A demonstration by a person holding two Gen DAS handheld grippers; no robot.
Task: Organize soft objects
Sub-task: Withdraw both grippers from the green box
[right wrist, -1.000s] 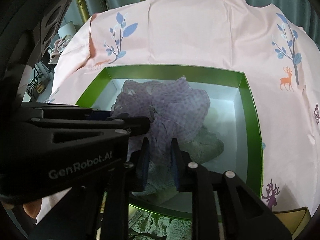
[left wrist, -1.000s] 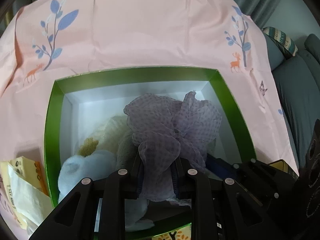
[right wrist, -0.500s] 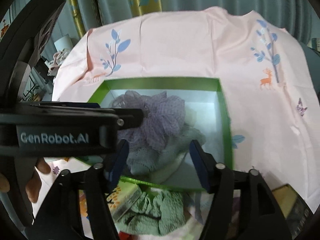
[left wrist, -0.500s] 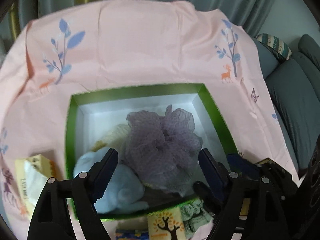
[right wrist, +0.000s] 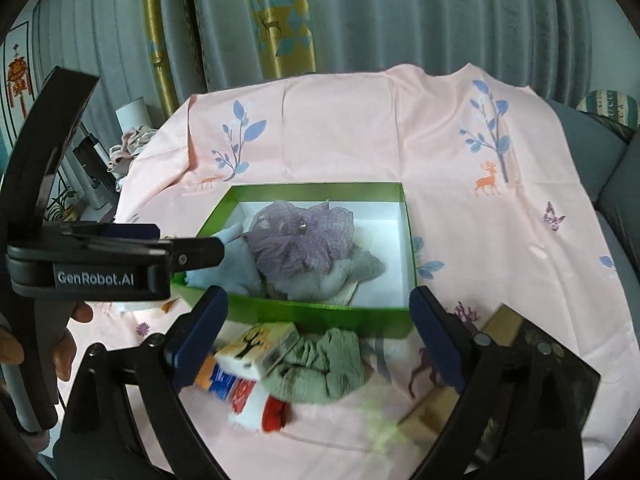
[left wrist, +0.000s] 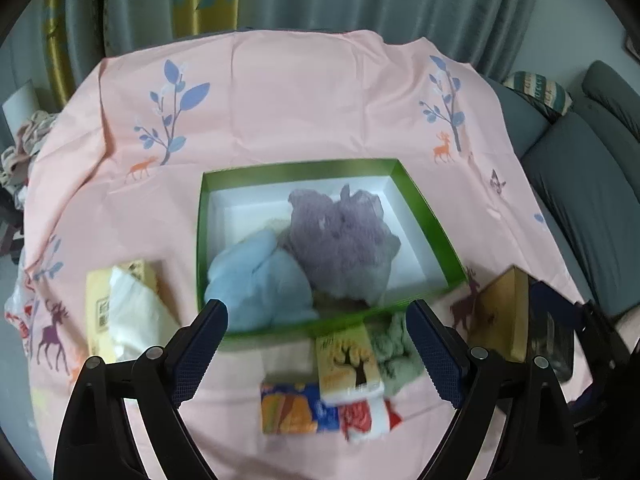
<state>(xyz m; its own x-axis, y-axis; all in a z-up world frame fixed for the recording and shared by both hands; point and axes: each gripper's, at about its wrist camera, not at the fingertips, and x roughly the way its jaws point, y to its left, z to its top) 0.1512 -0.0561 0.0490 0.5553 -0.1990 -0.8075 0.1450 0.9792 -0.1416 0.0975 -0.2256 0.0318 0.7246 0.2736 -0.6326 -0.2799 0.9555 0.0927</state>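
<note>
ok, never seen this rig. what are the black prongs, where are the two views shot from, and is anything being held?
There is no robot: a person carries one handheld gripper per hand, each with a fisheye camera looking along its fingers. One view shows the left gripper, the other the right gripper, whose view also catches the left one from the side. On the pink tablecloth sits a green box holding a purple mesh puff and a light blue soft item. In front lie a green cloth and small packets. Both grippers' jaws have just been opening; nothing is between them.
</note>
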